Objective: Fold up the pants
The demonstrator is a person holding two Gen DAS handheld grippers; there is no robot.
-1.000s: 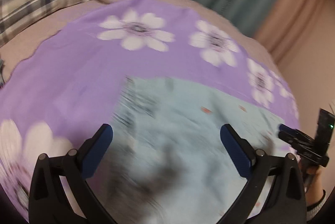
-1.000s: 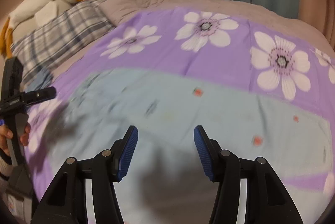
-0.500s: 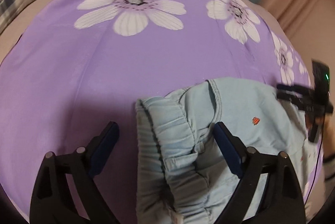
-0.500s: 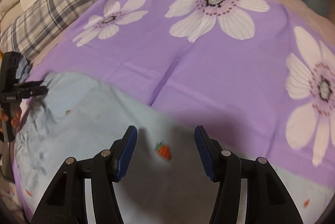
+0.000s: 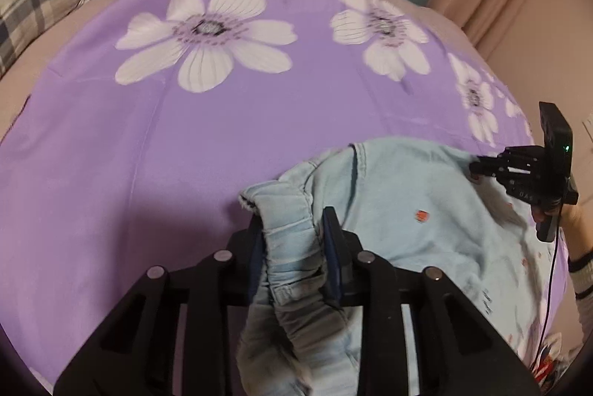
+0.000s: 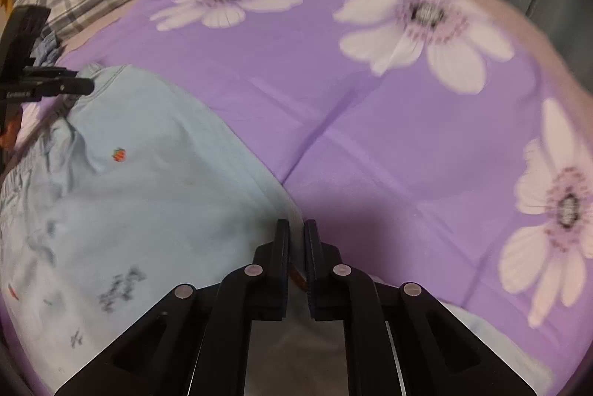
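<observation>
Both jaws, spread a second ago, are closing on the pants (image 5: 389, 210): left gripper (image 5: 292, 240), right gripper (image 6: 296, 248)

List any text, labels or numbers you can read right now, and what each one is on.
No text reads clearly.
Pale lettering on the right gripper body: too blurred to read.
Pale label on the left gripper body: too blurred to read.
Dark marks printed on the pants: smeared, unreadable.

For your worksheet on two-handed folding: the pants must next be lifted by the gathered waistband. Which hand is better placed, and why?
Left. The left gripper is closing with the pants waistband bunched between its fingers; the right gripper pinches a plain edge away from the waistband.
</observation>
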